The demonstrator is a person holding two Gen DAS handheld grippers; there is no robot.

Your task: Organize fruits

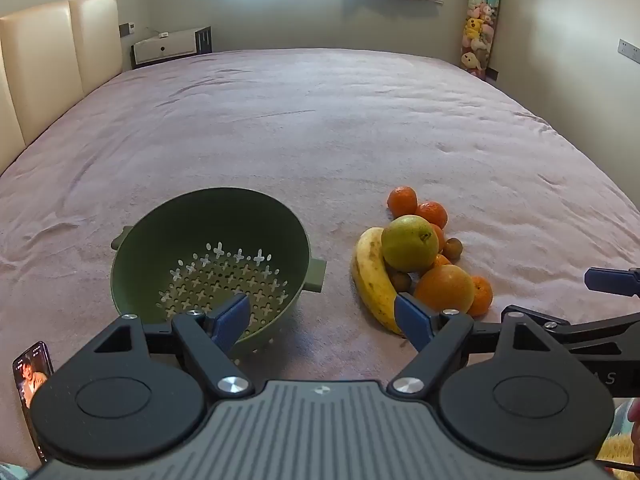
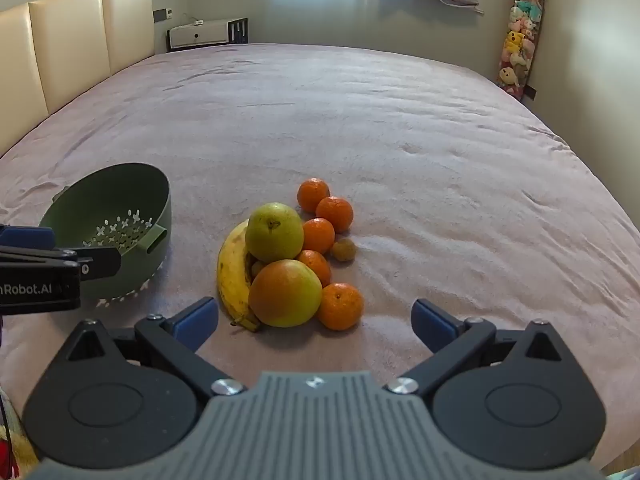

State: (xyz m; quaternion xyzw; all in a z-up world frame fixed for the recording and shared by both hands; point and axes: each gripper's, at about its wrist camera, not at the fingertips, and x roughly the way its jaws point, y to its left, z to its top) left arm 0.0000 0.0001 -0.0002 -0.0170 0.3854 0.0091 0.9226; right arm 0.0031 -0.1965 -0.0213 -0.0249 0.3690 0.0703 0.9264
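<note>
A green colander [image 1: 208, 256] [image 2: 116, 220] lies tilted on the pink bedspread, empty. To its right sits a pile of fruit: a banana [image 1: 374, 276] [image 2: 234, 268], a green pear [image 1: 408, 242] [image 2: 274, 232], a large orange-green citrus [image 1: 444, 288] [image 2: 286, 292], several mandarins [image 2: 340, 306] and small brown fruits [image 2: 344, 249]. My left gripper [image 1: 324, 320] hovers open between colander and pile, holding nothing. My right gripper [image 2: 316, 320] stands open just short of the pile, nothing between its fingers.
The wide pink bed [image 1: 320, 128] stretches beyond the fruit. A cream headboard [image 1: 52, 60] runs along the left, a nightstand [image 1: 168, 46] at the back. A phone [image 1: 32, 384] lies at the near left edge. Plush toys [image 2: 518, 36] hang at the far right.
</note>
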